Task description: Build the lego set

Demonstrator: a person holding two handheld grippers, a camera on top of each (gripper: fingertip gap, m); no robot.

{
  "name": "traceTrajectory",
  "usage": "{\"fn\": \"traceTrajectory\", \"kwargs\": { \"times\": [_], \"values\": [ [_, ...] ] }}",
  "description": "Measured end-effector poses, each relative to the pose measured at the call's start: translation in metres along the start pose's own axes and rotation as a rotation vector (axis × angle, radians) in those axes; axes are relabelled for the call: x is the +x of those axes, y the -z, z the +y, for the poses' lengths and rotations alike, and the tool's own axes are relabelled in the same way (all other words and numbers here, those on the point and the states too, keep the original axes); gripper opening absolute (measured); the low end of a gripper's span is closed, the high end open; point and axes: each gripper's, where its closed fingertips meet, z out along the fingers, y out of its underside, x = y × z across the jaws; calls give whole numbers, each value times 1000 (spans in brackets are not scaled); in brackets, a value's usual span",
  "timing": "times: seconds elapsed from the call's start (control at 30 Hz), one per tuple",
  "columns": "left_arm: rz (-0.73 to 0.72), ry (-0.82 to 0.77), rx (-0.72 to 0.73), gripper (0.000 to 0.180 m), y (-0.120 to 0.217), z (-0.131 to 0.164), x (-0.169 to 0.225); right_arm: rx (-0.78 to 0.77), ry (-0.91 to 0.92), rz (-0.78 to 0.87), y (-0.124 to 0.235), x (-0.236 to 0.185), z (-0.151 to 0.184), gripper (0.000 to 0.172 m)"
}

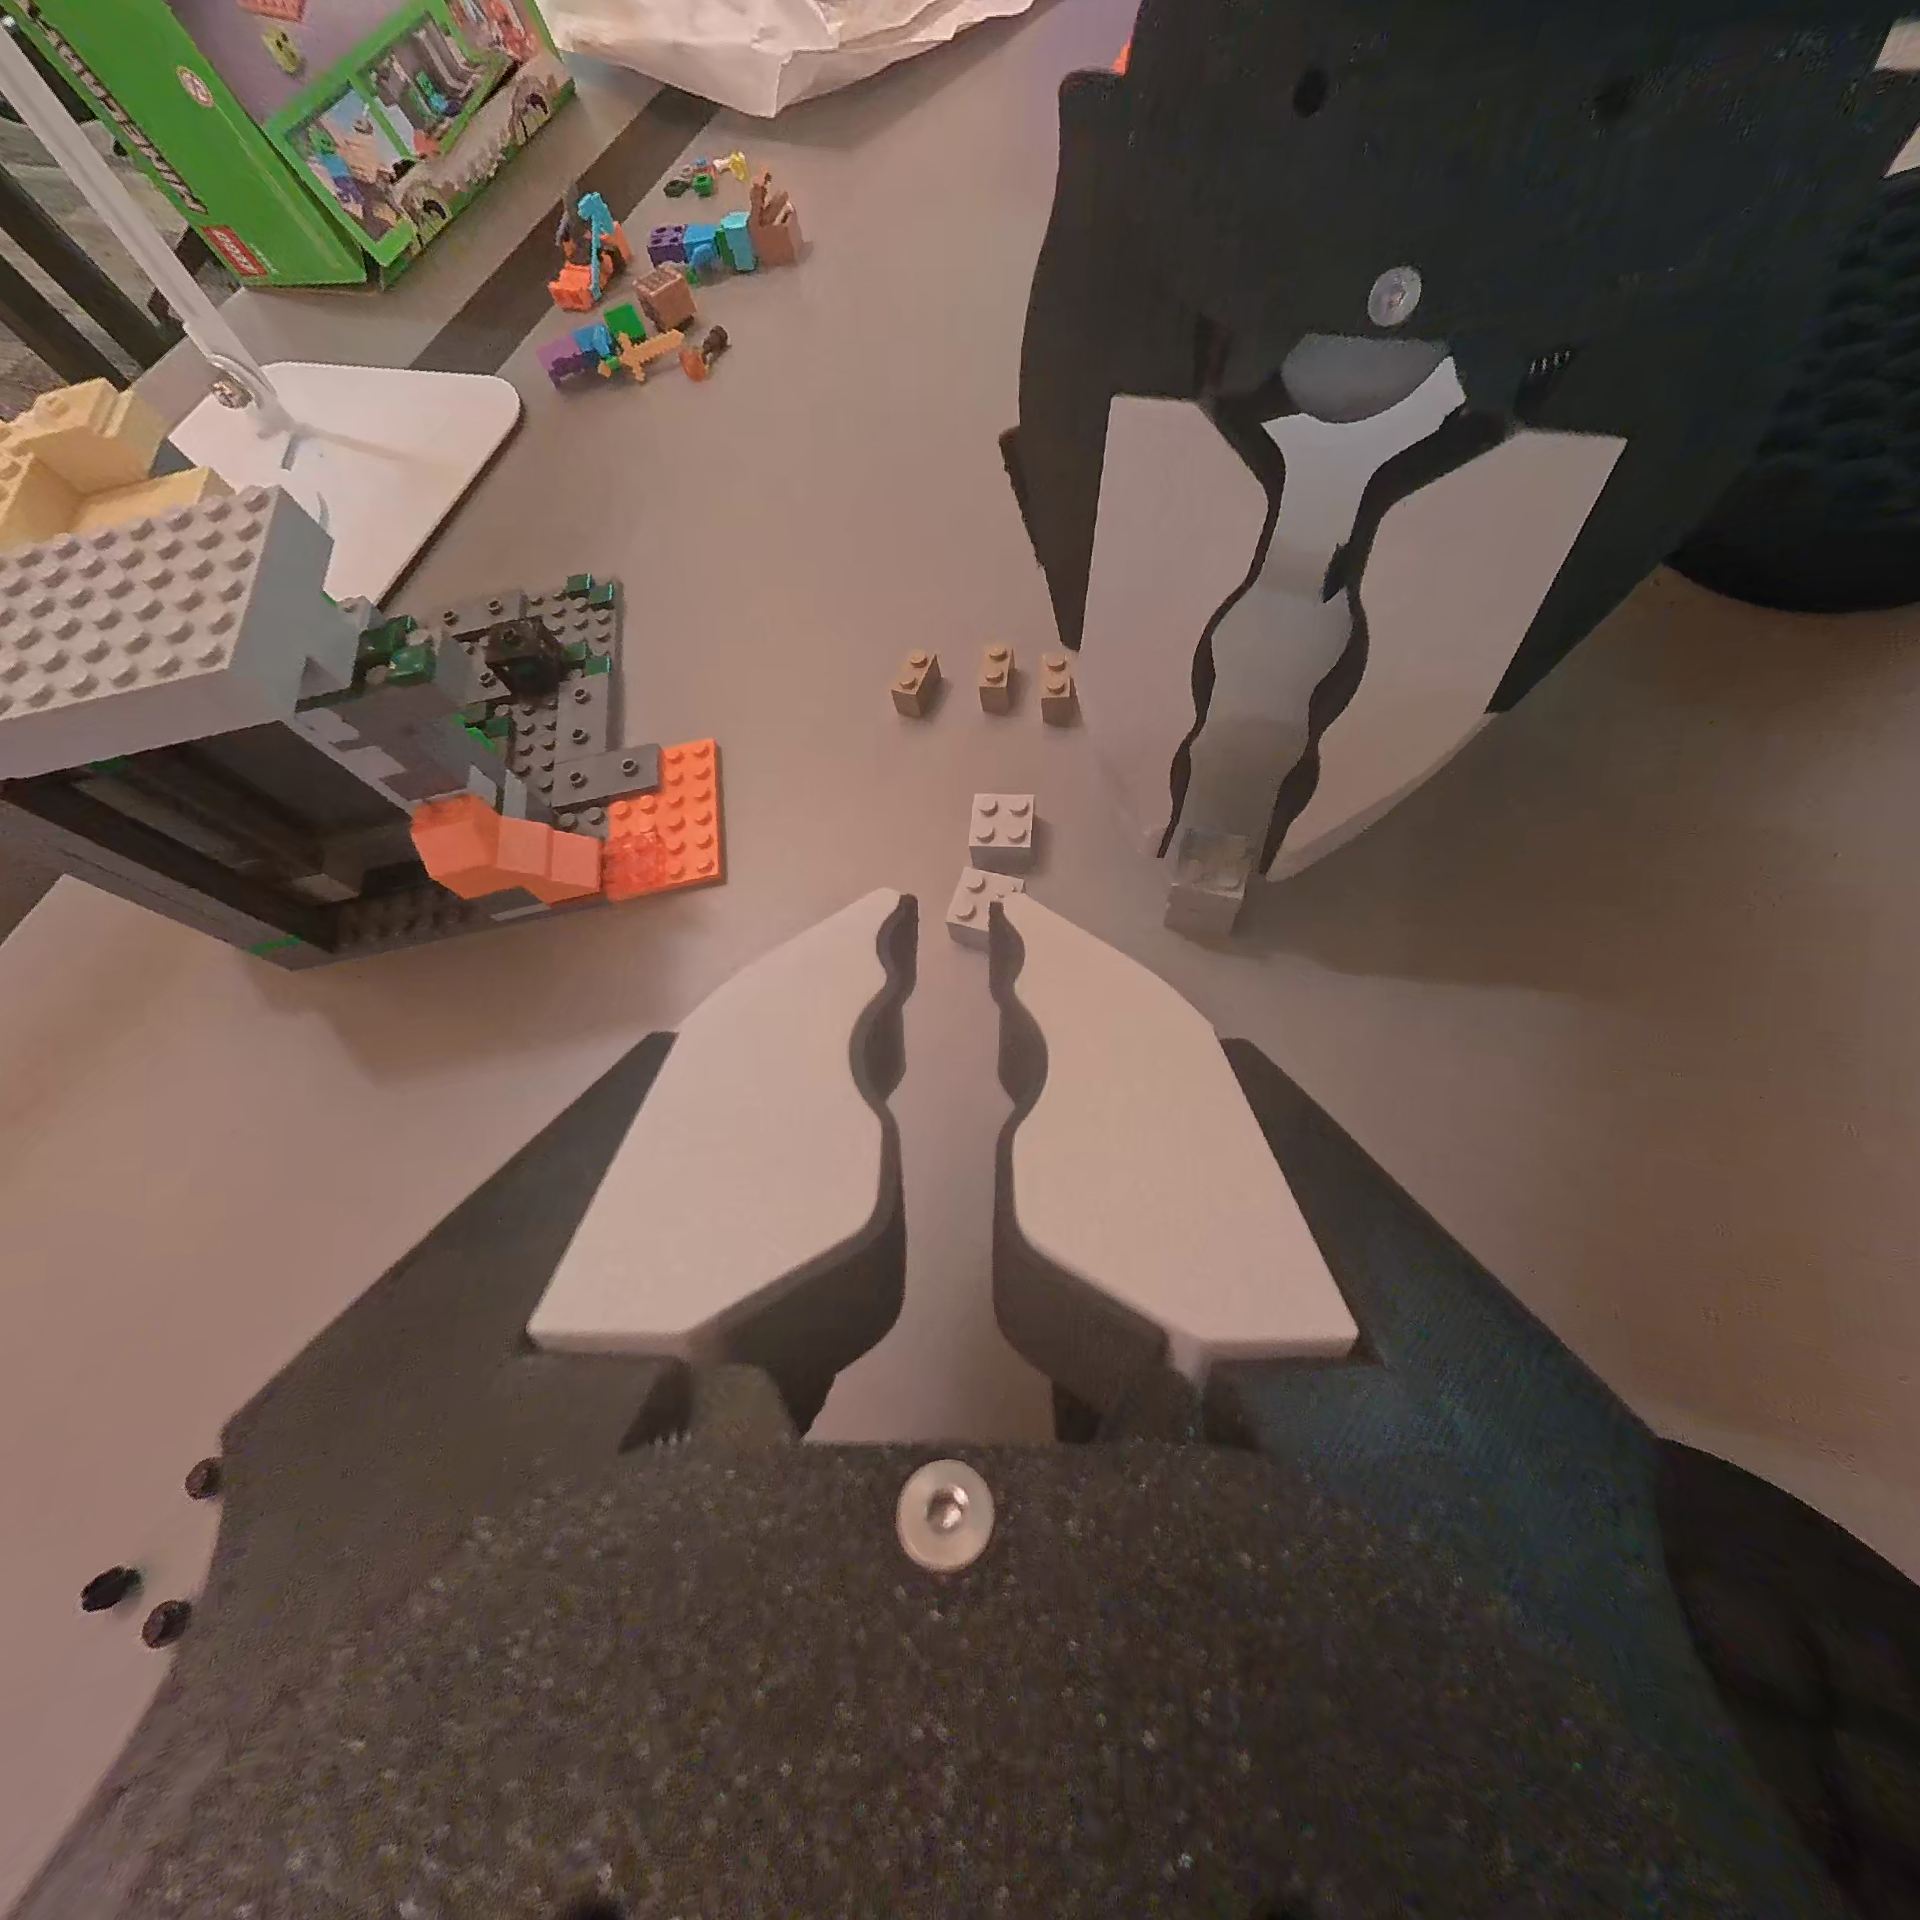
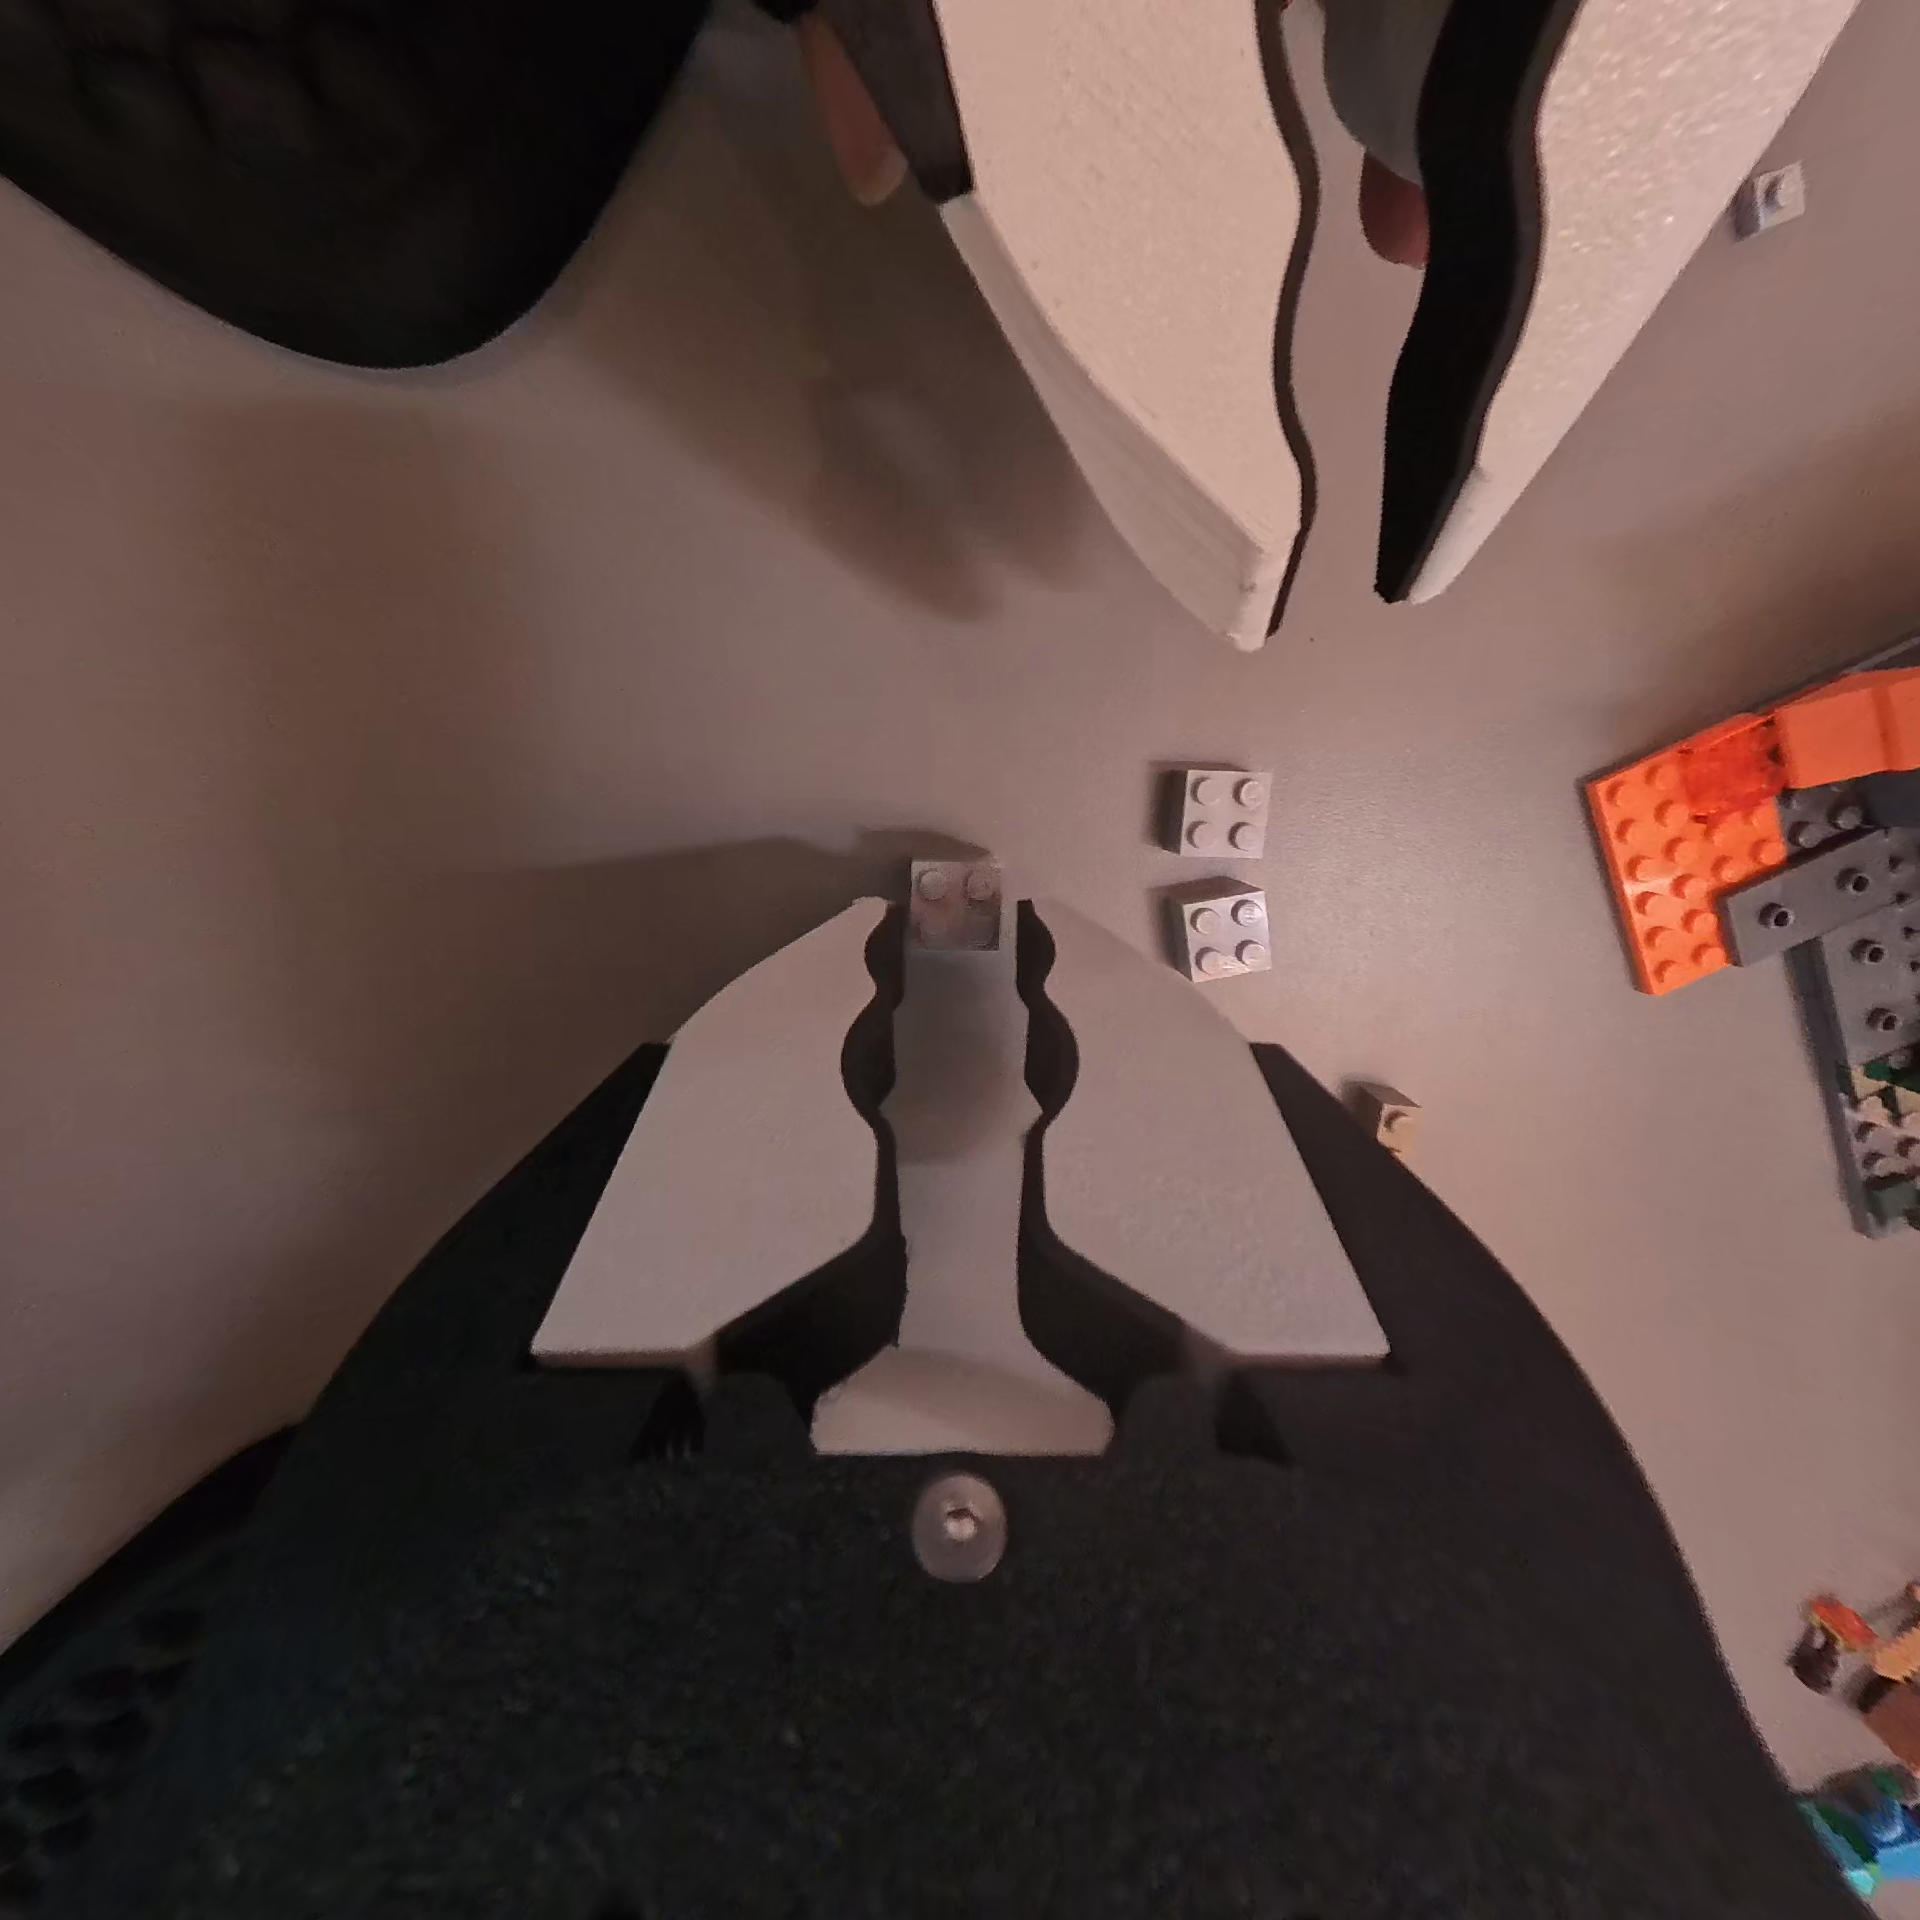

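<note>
Grey studded bricks lie on the pale table [image 1: 790,540]. At frame centre in the right wrist view, the right gripper [image 2: 952,920] has a grey brick [image 2: 954,914] standing between its fingertips; whether the pads press it cannot be told. The left gripper [image 1: 954,914] is slightly parted and bare; its right fingertip overlaps a second grey brick [image 1: 977,902] lying ahead of it. A third grey brick [image 1: 1003,831] sits just beyond. Three tan bricks [image 1: 987,681] lie farther up. A brick model with an orange plate [image 1: 670,821] occupies the left.

Grey four-stud brick [image 2: 954,906] upright on table [image 2: 520,727], between jaws.
</note>
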Motion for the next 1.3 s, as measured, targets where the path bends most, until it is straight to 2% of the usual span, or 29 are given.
{"fn": "traceTrajectory", "kwargs": {
  "times": [0.37,0.47,0.53,0.73,0.8,0.87,0.97,1.1,1.3],
  "values": [
    [9,-6,-4,12,0,0,2,-41,22,-28,-9,-1,3,28],
    [18,-7,7,8,1,-1,3,-56,24,-30,-14,1,7,17],
    [20,-17,40,8,4,-6,4,-39,18,-60,-11,-3,7,17],
    [56,-120,242,10,17,-52,28,160,-54,-207,38,-11,1,17],
    [10,-197,244,8,19,-59,32,156,-80,-216,53,-7,7,17],
    [-18,-208,235,8,22,-59,29,143,-81,-190,60,-1,12,17],
    [-55,-172,228,7,26,-54,17,120,-63,-138,53,0,10,17],
    [-103,-131,212,5,27,-46,2,76,-54,-82,24,-2,5,17],
    [-119,-109,206,5,27,-42,-5,1,-28,-32,0,-3,5,17]
  ]
}}
